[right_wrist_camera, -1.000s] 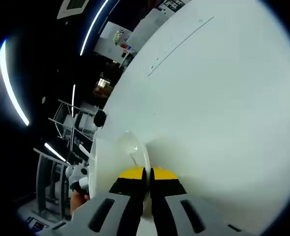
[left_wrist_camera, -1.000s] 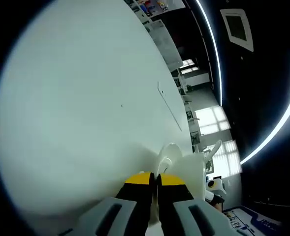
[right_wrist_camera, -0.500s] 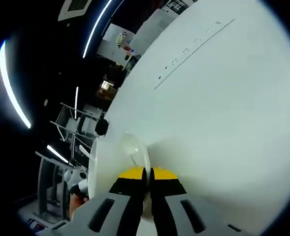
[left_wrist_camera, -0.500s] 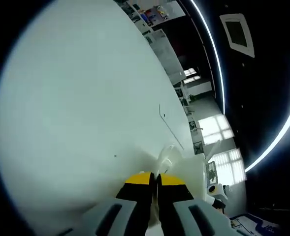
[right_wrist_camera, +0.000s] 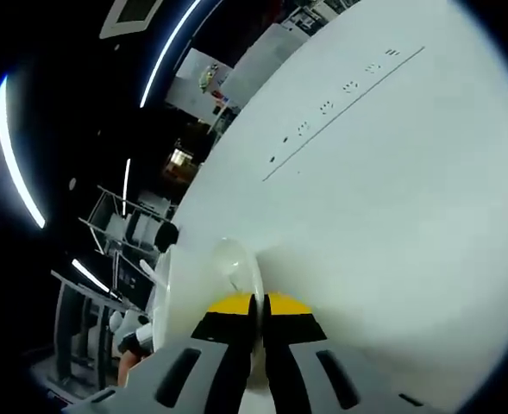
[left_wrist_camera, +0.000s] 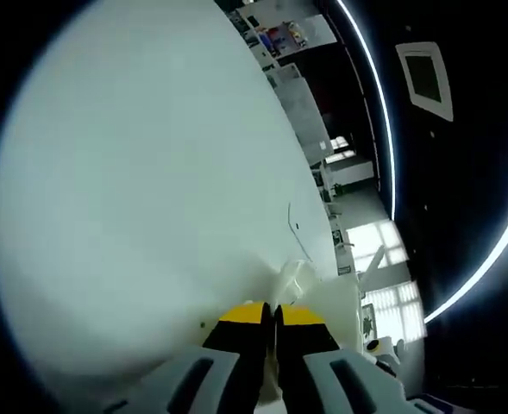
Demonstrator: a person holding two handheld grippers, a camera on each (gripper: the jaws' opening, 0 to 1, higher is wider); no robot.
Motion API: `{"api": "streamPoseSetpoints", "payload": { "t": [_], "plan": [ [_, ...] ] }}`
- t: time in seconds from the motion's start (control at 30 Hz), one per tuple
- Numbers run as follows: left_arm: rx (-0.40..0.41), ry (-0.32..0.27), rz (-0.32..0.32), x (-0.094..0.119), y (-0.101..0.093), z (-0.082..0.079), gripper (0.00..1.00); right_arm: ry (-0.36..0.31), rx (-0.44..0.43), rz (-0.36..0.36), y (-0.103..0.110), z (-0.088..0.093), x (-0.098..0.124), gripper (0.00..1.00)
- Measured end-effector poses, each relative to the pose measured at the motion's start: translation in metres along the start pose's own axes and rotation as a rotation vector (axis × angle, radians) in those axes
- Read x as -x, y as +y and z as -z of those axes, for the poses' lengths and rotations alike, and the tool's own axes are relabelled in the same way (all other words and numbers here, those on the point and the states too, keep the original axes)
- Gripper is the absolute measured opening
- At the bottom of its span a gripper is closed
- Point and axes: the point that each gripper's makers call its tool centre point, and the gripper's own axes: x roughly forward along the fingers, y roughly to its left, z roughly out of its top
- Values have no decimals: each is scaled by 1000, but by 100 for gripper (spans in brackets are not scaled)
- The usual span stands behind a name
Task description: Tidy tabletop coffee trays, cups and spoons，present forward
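Between the yellow-tipped jaws of the left gripper, pressed nearly together, sits the thin edge of a white tray, seen against a white wall. Across in the right gripper view, the right gripper likewise clamps narrowly on the white tray's rim, with dark ceiling lights to one side.

Left gripper rises from the bottom of its view, yellow-tipped jaws pressed nearly together on a thin white edge. Right gripper stands the same way, jaws pinched tight on a thin white rim. A hand shows at lower left.
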Motion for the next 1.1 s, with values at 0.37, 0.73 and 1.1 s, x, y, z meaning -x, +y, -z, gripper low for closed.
{"api": "streamPoseSetpoints", "payload": {
  "t": [0.37,0.73,1.1],
  "plan": [
    [6,-3,-40,-9,9,0,6,-14,-24,24,-15,-1,-9,5],
    [-21,-52,-32,-9,9,-1,7,-70,-18,4,-16,-5,-14,6],
    [-136,-121,-36,0,4,-12,10,-111,90,38,-10,-7,-2,8]
  ]
}}
